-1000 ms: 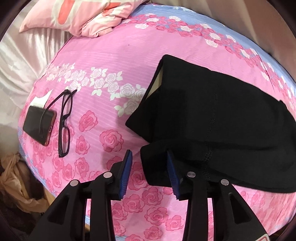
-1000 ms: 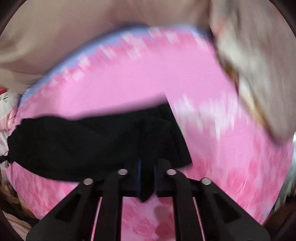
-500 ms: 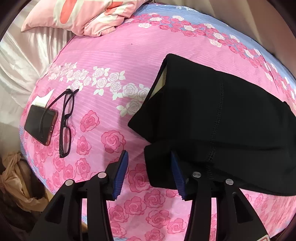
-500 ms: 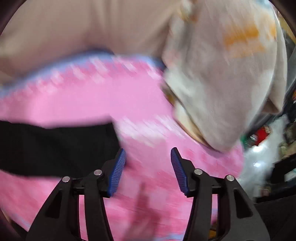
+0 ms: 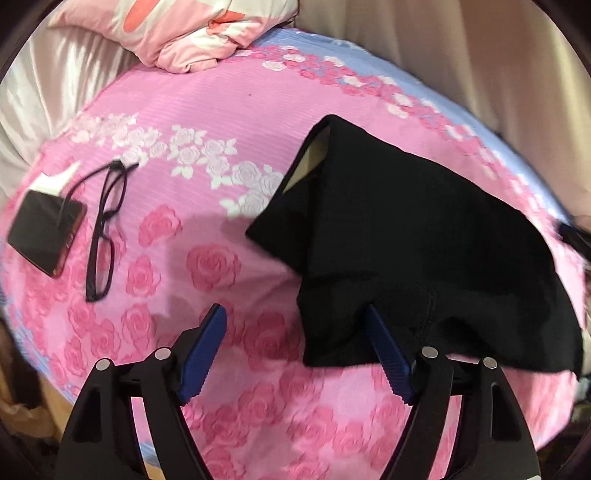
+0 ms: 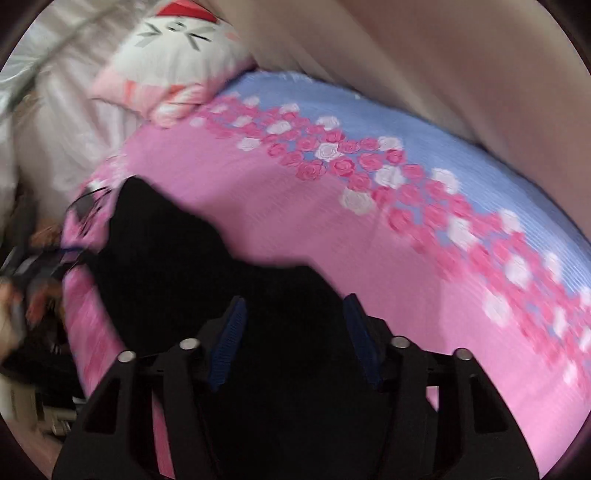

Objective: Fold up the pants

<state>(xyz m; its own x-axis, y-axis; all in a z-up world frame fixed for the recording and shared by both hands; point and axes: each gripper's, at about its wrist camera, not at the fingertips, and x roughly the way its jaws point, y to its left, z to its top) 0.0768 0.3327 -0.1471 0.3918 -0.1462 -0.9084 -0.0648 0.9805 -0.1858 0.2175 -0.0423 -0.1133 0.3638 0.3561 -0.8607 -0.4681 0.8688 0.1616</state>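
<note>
Jaws on the left gripper are spreading apart right now, blue pads wide, and the corner of the black pants sits in the gap without either pad pressing on it. One pad rests against the cloth edge, the other hangs over bare bedsheet. Over on the right gripper, the jaws are drawing inward, still apart, with black fabric lying beneath and between them; the picture is blurred, and no pad is seen pinching the cloth.

Those pants lie folded on the pink rose-print sheet, a thick dark bundle spread across the right half of the left view, a pale lining showing at the upper fold. Well off to the left lie a pair of glasses and, just beside them, a dark phone. A pink pillow sits at the far edge of the bed.
</note>
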